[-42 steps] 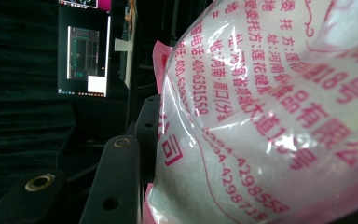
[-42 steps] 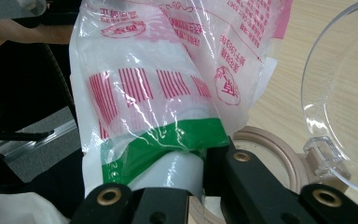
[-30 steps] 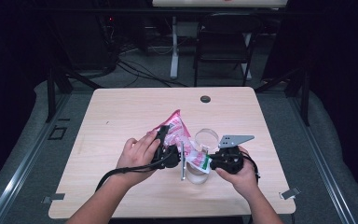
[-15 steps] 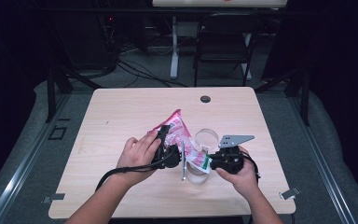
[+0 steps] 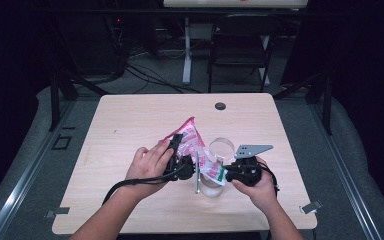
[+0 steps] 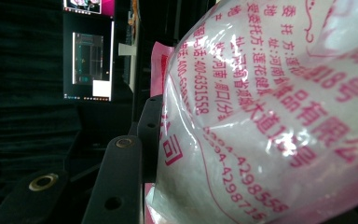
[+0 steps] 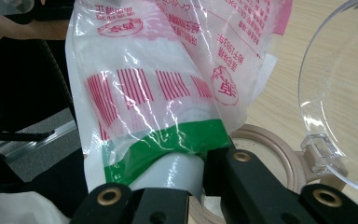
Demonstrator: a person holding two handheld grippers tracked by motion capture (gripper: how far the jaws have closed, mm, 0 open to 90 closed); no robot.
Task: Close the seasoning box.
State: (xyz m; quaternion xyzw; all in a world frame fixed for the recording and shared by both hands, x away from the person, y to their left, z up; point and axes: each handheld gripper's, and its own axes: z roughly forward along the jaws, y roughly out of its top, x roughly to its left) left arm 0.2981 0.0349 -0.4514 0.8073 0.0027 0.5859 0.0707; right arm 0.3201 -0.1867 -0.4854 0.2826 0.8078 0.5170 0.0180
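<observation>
Dark curtains and a folding chair (image 5: 240,45) stand behind the pale wooden table (image 5: 130,125), and cables trail over the floor beyond it. Near the table's front middle, a person holds a pink-and-white printed plastic bag (image 5: 192,142) up between two grippers, over a clear round container (image 5: 212,182) with its hinged lid (image 5: 222,148) lying open beside it. The left gripper (image 5: 177,150) is clamped on the bag's upper part; in the left gripper view the bulging printed film (image 6: 270,116) presses right against its black jaw. The right gripper (image 5: 230,172) has its jaws closed on the bag's lower, green-banded end, seen in the right gripper view (image 7: 168,140) pinched just above the container's rim (image 7: 270,144), with the clear lid (image 7: 340,93) off to the side. Compared with a second ago, almost nothing has changed: both hands are in the same spots, the bag hangs at the same tilt, and the container and lid have not shifted.
</observation>
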